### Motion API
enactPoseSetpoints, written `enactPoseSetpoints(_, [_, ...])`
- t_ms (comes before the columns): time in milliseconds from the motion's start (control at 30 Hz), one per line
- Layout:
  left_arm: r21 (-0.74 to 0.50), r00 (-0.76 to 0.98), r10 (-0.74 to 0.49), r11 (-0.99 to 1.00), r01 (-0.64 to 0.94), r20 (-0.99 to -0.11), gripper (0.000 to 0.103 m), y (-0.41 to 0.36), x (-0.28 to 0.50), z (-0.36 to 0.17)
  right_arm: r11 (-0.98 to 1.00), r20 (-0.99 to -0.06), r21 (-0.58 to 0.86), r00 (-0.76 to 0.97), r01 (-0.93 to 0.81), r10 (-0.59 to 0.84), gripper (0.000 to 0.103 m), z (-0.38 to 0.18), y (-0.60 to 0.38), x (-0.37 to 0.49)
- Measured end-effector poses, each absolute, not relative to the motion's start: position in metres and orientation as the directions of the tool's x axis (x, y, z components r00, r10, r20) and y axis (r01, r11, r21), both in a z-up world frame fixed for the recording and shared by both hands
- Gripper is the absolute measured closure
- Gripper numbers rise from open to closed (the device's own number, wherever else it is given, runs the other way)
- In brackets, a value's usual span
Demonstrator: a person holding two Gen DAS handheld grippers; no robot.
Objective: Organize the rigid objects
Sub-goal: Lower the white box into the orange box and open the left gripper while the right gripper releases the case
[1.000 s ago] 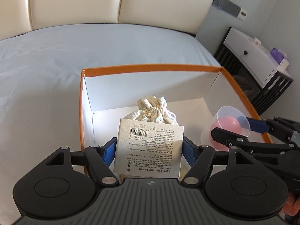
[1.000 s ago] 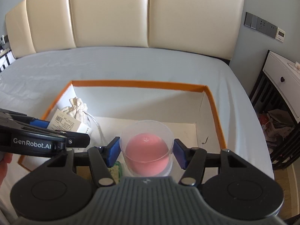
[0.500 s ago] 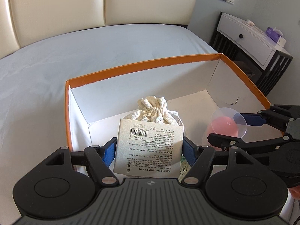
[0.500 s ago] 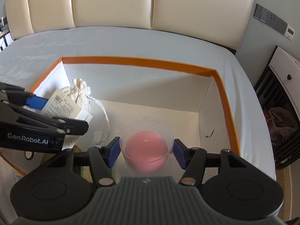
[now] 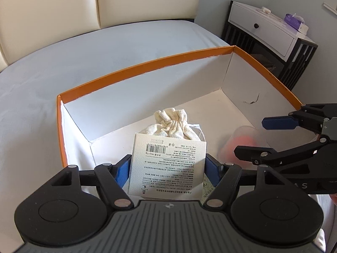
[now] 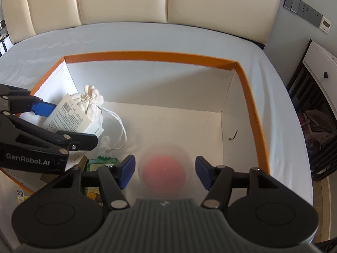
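Note:
My left gripper (image 5: pixel 167 168) is shut on a white printed carton (image 5: pixel 167 168) and holds it over the near left part of the orange-rimmed box (image 5: pixel 147 65). The carton also shows in the right wrist view (image 6: pixel 69 116). My right gripper (image 6: pixel 164 168) is open. Between its blue pads a clear cup with pink contents (image 6: pixel 165 169) is blurred, free of both pads, above the box floor (image 6: pixel 172 122). The cup also shows blurred in the left wrist view (image 5: pixel 242 143), beside the right gripper (image 5: pixel 259 139).
A cream drawstring pouch (image 5: pixel 170 124) lies in the box behind the carton. Green packets (image 6: pixel 101 164) lie at the box's near edge. The box sits on a grey bed (image 6: pixel 147 35) with a cream headboard. A white nightstand (image 5: pixel 269 27) stands to the right.
My right gripper has opened and let go of the pink cup, which now blurs as it drops into the box. Both grippers moved forward over the box. The left still holds the carton.

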State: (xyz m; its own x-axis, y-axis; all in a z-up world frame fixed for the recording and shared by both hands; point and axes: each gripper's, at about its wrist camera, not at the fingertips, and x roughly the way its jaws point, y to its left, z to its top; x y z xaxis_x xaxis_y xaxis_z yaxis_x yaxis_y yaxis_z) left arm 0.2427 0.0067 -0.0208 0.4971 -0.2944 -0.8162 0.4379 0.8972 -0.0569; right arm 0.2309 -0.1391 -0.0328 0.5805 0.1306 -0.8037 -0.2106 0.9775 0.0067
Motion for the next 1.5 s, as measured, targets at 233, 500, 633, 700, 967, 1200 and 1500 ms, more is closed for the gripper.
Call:
enactPoseSetpoints(233, [-0.024,0.478,-0.269,0.888,0.458,-0.836,0.021,-0.003,0.245,-0.027,0.983,-0.765,0.021,0.631,-0.182,0.133,0.036,-0.023,-0.153,0.218])
enactPoseSetpoints(500, [-0.086,0.447,-0.304,0.892,0.445,-0.841,0.021,-0.019,0.264,-0.025,0.984,-0.742,0.041,0.654,-0.173,0.146,0.042,-0.018,-0.165,0.214])
enactPoseSetpoints(633, [-0.101,0.403,-0.288,0.9,0.424,-0.869,0.021,-0.032,0.273,-0.033,0.987,-0.731,0.049,0.668,-0.151,0.139,0.048,-0.016,-0.172,0.216])
enactPoseSetpoints(700, [-0.149,0.365,-0.299,0.91,0.386,-0.882,0.021,-0.033,0.279,-0.038,0.988,-0.727,0.067,0.671,-0.138,0.143,0.051,-0.014,-0.176,0.215])
enactPoseSetpoints(967, [-0.185,0.319,-0.286,0.932,0.312,-0.904,0.02,-0.044,0.285,-0.047,0.986,-0.724,0.079,0.672,-0.146,0.157,0.051,-0.015,-0.177,0.213])
enactPoseSetpoints(1200, [-0.292,0.28,-0.361,0.921,0.258,-0.89,0.022,-0.031,0.285,-0.043,0.986,-0.723,0.084,0.672,-0.148,0.162,0.05,-0.014,-0.181,0.211])
enactPoseSetpoints(1500, [-0.347,0.264,-0.421,0.894,0.285,-0.868,0.065,-0.03,0.275,-0.041,0.985,-0.721,0.08,0.674,-0.15,0.161,0.05,-0.011,-0.181,0.207])
